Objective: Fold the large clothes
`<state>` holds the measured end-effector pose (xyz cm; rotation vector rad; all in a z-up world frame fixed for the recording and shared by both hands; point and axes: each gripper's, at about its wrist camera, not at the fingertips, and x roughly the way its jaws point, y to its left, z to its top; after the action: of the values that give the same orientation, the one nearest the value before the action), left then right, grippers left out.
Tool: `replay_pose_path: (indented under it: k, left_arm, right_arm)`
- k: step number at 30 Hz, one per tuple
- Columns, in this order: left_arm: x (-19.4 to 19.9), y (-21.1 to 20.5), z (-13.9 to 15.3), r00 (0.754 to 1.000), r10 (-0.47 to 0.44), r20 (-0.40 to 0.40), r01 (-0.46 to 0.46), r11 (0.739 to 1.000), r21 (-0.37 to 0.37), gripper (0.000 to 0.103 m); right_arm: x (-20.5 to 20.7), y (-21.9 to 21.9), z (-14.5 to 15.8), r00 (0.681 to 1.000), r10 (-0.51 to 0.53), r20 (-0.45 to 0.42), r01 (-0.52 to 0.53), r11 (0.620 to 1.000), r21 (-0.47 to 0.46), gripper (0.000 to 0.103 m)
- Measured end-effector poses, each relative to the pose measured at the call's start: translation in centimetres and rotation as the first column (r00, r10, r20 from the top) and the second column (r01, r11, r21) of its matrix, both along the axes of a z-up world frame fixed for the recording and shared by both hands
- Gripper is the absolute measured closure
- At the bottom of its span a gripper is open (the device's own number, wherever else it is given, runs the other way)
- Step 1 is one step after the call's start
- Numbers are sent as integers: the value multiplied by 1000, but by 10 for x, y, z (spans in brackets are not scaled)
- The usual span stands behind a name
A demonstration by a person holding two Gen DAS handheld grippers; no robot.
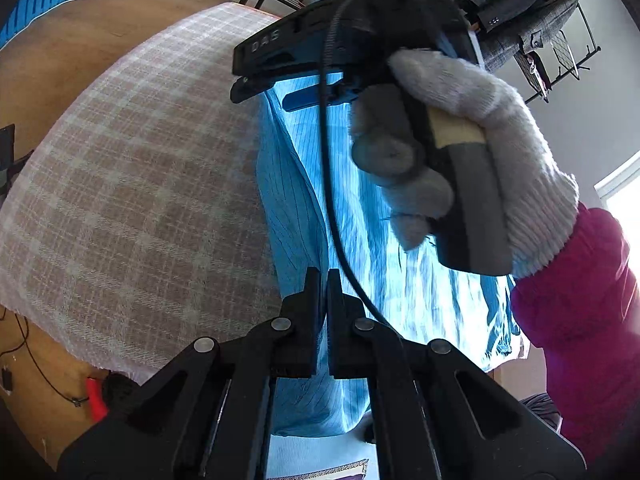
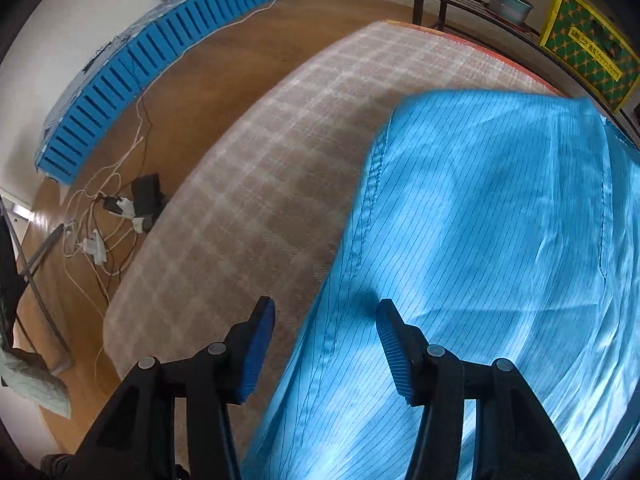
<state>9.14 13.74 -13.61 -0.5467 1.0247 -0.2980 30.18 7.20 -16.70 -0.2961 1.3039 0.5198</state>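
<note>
One large plaid-covered table carries the blue striped garment, spread over its right side. Thin, glossy cloth is judged light, limp and slippery; seamed edges offer the surest hold. The left claw is closed on a fold, the right claw half-open, empty.
</note>
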Motion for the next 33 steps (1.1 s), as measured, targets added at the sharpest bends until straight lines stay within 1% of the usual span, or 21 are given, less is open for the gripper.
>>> replay_pose_path:
  k: [1,2,3,4,6,9,11,13,17,18,20,23,25,26,28,30,32,33]
  left_arm:
    - [0,-1,1,1000,-5,3,5,1000,4,103]
    - [0,-3,2,1000,-9,5,8,1000,9,103]
    - [0,-5,3,1000,-13,6,13,1000,12,103]
    - [0,-8,4,1000,-18,8,18,1000,16,103]
    - [1,-12,7,999,-29,19,29,999,26,103]
    - [1,-24,17,997,-55,45,53,998,44,103]
    - [1,-36,25,995,-80,63,76,996,54,103]
    - [1,-52,32,990,-114,84,108,991,79,103]
    - [5,-87,45,974,-193,118,179,976,123,103]
    - [5,-97,48,969,-213,124,197,972,130,103]
    - [7,-113,50,959,-253,129,236,962,138,103]
    - [11,-141,48,943,-311,120,292,944,150,103]
    - [12,-161,43,929,-354,106,335,928,166,103]
    - [13,-166,40,923,-371,98,352,920,171,103]
    - [13,-181,33,910,-407,74,389,904,180,103]
    - [11,-192,27,896,-440,54,424,886,187,103]
    - [10,-200,22,886,-462,34,447,872,201,103]
    - [10,-202,20,883,-468,29,453,867,210,103]
  right_arm:
    - [4,1,-6,1000,-6,-5,6,1000,-15,74]
    - [7,0,-10,1000,-14,-8,13,1000,-27,81]
    - [8,-3,-11,1000,-23,-4,23,999,-23,92]
    - [8,-8,-10,1000,-31,-1,31,1000,-8,101]
    - [9,-21,-3,999,-45,2,45,998,43,103]
    - [9,-43,15,998,-67,16,64,989,133,103]
    - [8,-64,28,995,-100,13,95,973,210,103]
    - [6,-90,40,990,-140,5,132,949,287,103]
    - [2,-152,57,976,-219,-9,202,879,431,103]
    - [1,-171,60,970,-244,-20,224,852,473,103]
    - [-2,-211,60,952,-301,-54,279,784,554,103]
    - [-8,-273,45,909,-398,-121,383,688,616,103]
    - [-13,-310,28,871,-452,-190,462,627,628,103]
    - [-16,-326,18,851,-478,-219,500,606,619,103]
    - [-20,-350,0,810,-524,-263,564,575,593,103]
    - [-23,-366,-16,779,-553,-295,609,554,568,103]
    - [-25,-374,-29,753,-568,-333,643,527,555,103]
    - [-25,-377,-32,748,-564,-350,650,513,561,103]
